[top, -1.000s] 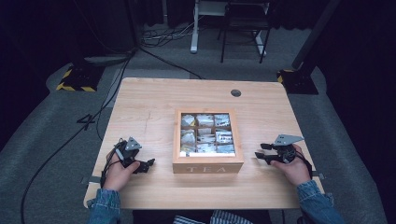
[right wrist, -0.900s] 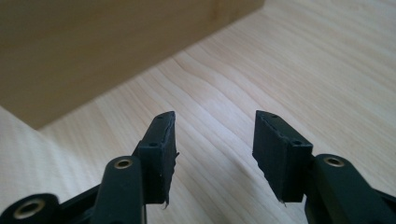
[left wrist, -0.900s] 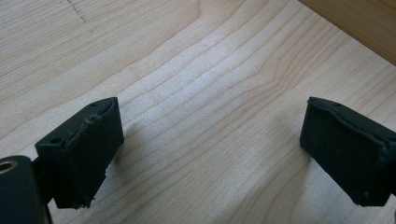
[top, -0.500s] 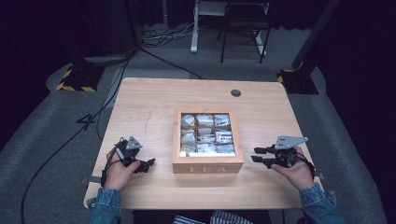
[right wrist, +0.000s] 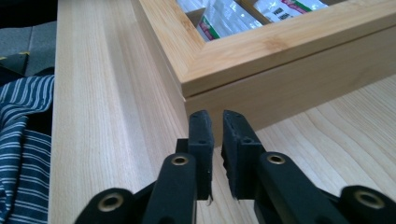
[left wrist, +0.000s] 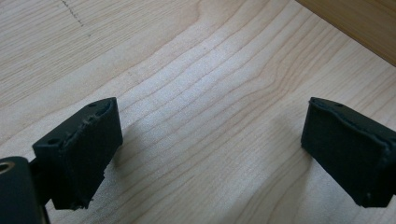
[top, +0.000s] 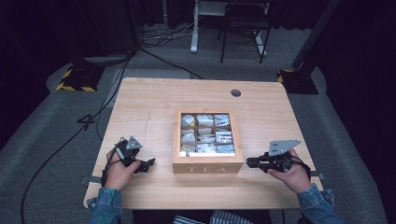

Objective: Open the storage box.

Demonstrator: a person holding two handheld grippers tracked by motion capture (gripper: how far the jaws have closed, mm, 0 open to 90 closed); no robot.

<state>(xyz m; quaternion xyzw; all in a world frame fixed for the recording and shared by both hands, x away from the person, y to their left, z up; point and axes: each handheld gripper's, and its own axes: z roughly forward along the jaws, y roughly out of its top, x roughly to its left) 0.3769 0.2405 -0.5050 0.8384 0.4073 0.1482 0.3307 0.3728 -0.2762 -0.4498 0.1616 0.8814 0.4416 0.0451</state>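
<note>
wooden tea box [top: 208,165], right gripper [top: 251,162] moved closer

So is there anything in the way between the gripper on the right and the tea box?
Nothing visible. The right hand-held gripper points at the near corner of the tea box, jaws nearly shut, with bare table between them. From above, the same gripper sits just right of the box.
</note>
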